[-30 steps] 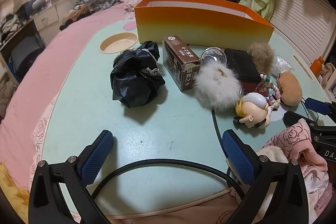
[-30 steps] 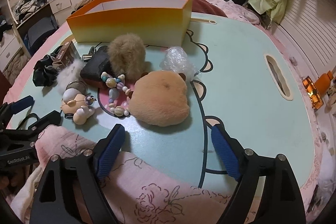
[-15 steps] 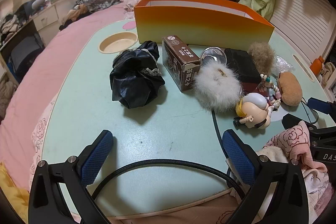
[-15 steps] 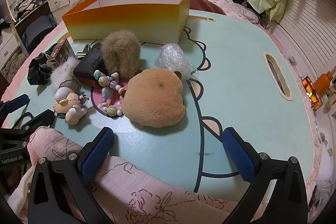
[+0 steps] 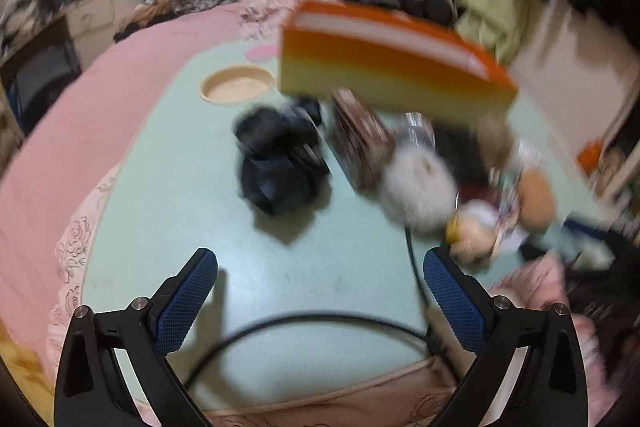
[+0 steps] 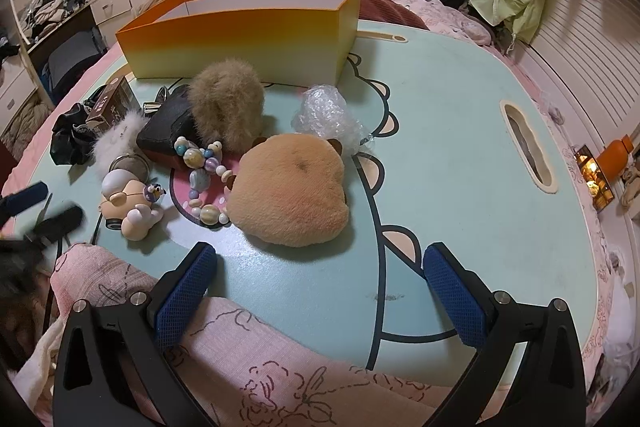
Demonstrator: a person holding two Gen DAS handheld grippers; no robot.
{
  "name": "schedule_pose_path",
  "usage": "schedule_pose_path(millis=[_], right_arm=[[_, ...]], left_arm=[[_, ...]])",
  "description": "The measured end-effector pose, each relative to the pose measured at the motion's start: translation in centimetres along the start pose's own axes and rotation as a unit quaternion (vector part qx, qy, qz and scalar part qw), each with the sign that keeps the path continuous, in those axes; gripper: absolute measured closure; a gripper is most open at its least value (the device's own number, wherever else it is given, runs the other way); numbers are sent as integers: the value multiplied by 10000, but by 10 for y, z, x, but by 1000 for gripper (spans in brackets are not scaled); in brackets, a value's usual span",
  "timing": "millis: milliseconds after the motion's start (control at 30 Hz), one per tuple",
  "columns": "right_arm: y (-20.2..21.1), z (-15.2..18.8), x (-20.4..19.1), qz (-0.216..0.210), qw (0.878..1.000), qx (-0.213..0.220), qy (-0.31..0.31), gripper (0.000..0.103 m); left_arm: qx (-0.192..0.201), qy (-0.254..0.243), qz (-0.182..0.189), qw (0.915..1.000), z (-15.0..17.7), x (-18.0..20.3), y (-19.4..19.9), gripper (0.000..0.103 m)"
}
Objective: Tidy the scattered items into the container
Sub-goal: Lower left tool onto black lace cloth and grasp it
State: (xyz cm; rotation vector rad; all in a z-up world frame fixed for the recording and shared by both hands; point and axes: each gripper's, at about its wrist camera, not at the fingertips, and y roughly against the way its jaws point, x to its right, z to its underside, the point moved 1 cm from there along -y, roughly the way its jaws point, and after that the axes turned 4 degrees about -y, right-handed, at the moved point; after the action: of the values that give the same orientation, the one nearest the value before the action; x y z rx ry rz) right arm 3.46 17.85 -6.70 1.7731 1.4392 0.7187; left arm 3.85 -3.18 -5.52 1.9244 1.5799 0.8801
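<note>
An orange-to-yellow open box (image 6: 240, 35) stands at the back of the pale green table (image 6: 460, 131). In front of it lie a tan plush (image 6: 290, 189), a brown fur ball (image 6: 226, 107), a bead string (image 6: 204, 173), a small figurine (image 6: 128, 203), a white fluffy ball (image 6: 116, 143), a dark pouch (image 6: 168, 129), a brown carton (image 6: 110, 105), a black bag (image 6: 68, 139) and bubble wrap (image 6: 326, 115). My right gripper (image 6: 320, 281) is open and empty, just short of the tan plush. My left gripper (image 5: 320, 293) is open and empty over bare table, short of the black bag (image 5: 280, 163); that view is blurred.
A round recess (image 5: 236, 89) sits in the table's left part and an oval slot (image 6: 528, 147) in its right part. A black cable (image 5: 312, 323) loops near the left gripper. Pink floral cloth (image 6: 224, 359) covers the near edge. Bedding and clothes surround the table.
The right gripper's jaws widened a second ago and have held since. The left wrist view has tilted and blurred, as the left gripper rolls and lifts slightly.
</note>
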Motion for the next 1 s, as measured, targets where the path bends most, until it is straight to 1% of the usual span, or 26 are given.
schedule_pose_path(millis=[33, 100, 133, 167, 200, 233, 400, 433, 467, 500, 533, 600, 667, 767, 833, 933, 967, 1000], right_arm=[[0, 0, 0, -3, 10000, 9, 3, 0], [0, 0, -1, -12, 10000, 27, 9, 0], [0, 0, -1, -15, 10000, 34, 9, 0], [0, -1, -1, -16, 10000, 38, 11, 0], [0, -1, 0, -18, 10000, 41, 11, 0], [-1, -1, 0, -20, 10000, 43, 13, 0], [-1, -1, -1, -18, 10000, 40, 9, 0], [-1, -1, -1, -17, 10000, 40, 8, 0], [-1, -1, -1, -15, 10000, 40, 8, 0], [-1, -1, 0, -11, 10000, 40, 5, 0], [-1, -1, 0, -11, 10000, 44, 0, 0], [0, 0, 0, -28, 10000, 61, 19, 0], [0, 1, 1, -71, 9999, 93, 44, 0], [3, 2, 6, -265, 9994, 194, -102, 0], [6, 1, 13, -537, 9977, 286, -304, 0], [12, 0, 29, -1346, 9869, 481, -742, 0], [13, 0, 33, -1493, 9836, 552, -846, 0], [14, -2, 35, -1552, 9820, 597, -901, 0]], left_arm=[[241, 222, 42, 9995, -7, -9, 8, 0], [452, 401, -27, 9982, -20, -22, 15, 1], [484, 394, -82, 9980, -26, -26, 15, 5], [454, 370, -198, 9981, -31, -30, 13, 13], [398, 331, -324, 9981, -36, -33, 9, 18], [359, 297, -324, 9984, -38, -34, 5, 23], [104, 258, -51, 9996, -38, -30, -22, 25], [87, 252, -31, 9996, -37, -29, -26, 33], [66, 238, -12, 9997, -37, -30, -30, 45], [24, 216, 53, 9997, -36, -30, -34, 53], [7, 240, 138, 9996, -34, -30, -36, 68], [103, 272, 232, 9993, -32, -31, -32, 69], [237, 199, 298, 9991, -31, -30, -25, 71], [762, 35, -141, 9970, -20, -26, 4, 72], [998, -45, -166, 9949, -11, -21, 21, 72], [1240, -186, 9, 9921, 4, -11, 40, 71], [1293, -269, 71, 9912, 8, -6, 45, 71], [1347, -365, 99, 9902, 13, -1, 49, 71]])
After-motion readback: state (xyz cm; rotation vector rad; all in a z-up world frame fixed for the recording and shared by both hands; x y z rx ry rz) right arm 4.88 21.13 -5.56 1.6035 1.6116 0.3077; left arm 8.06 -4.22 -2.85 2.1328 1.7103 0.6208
